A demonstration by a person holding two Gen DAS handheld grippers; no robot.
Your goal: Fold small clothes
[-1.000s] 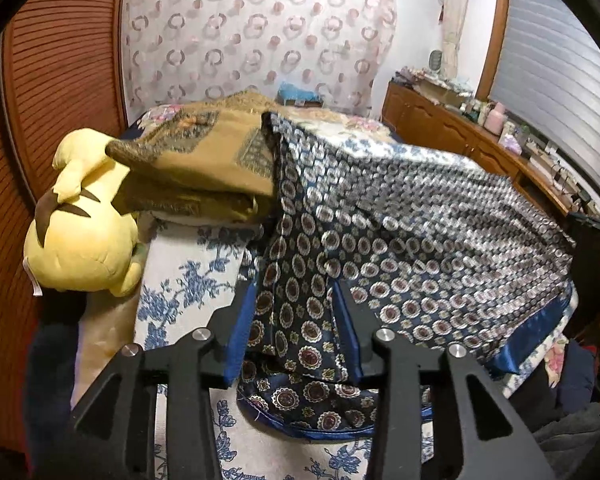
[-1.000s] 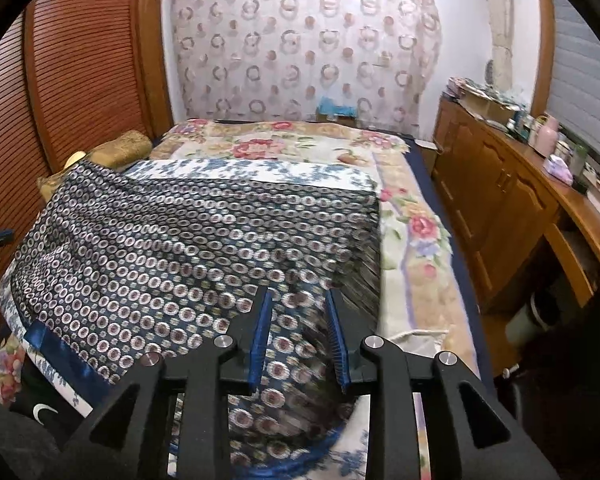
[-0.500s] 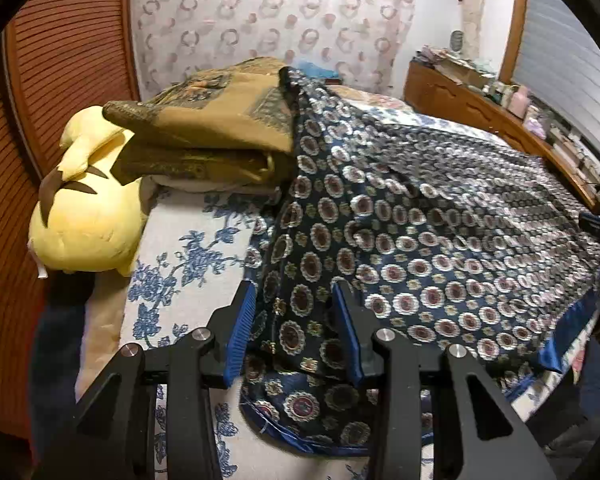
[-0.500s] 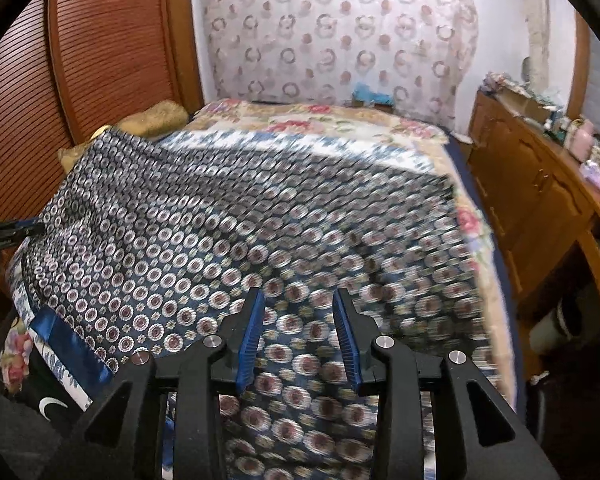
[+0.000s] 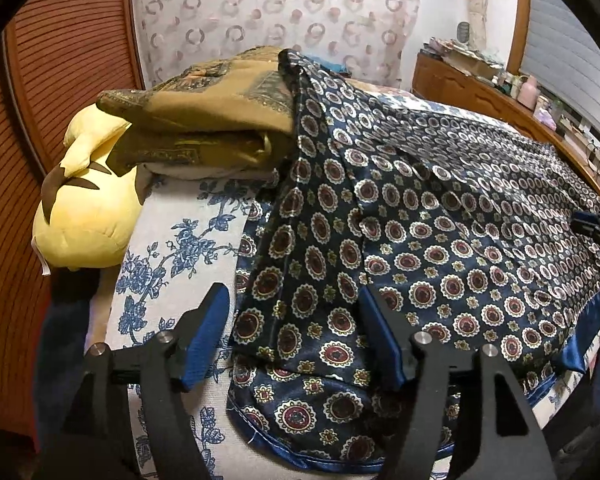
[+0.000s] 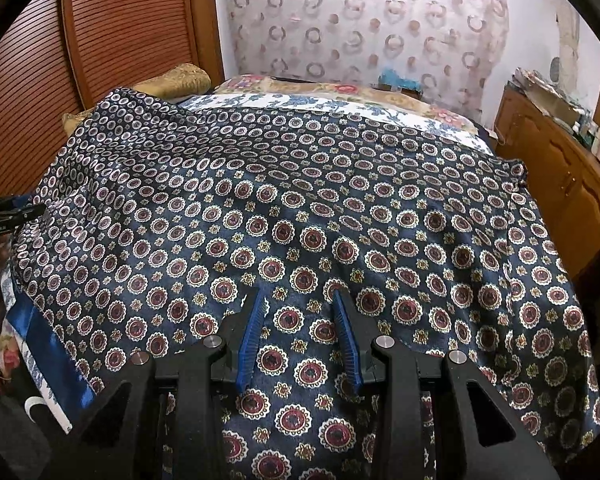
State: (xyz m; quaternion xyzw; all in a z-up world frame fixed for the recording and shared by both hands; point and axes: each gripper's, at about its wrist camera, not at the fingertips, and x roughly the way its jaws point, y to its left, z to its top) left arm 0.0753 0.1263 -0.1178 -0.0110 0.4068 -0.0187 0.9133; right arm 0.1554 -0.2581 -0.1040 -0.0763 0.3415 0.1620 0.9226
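Note:
A navy satin scarf with red and white medallions [image 5: 440, 216] lies spread over the bed; it also fills the right wrist view [image 6: 300, 208]. Its far left corner drapes over a folded gold blanket [image 5: 204, 116]. My left gripper [image 5: 294, 332] is open wide, its jaws on either side of the scarf's near left folds, no longer pinching them. My right gripper [image 6: 298, 330] has its jaws part open over the scarf's near edge; the cloth lies flat between them, so a grip cannot be told. A blue satin border [image 6: 40, 332] runs along the near left edge.
A yellow plush toy [image 5: 88, 208] lies left of the gold blanket by the slatted wooden wall [image 5: 40, 92]. The bed has a white and blue floral sheet [image 5: 172, 256]. A wooden dresser [image 6: 560, 184] with clutter stands along the right. A patterned curtain [image 6: 360, 20] hangs behind.
My left gripper's jaws have opened wide and let the scarf go. Both grippers moved forward and lower; the scarf has settled flatter over the bed.

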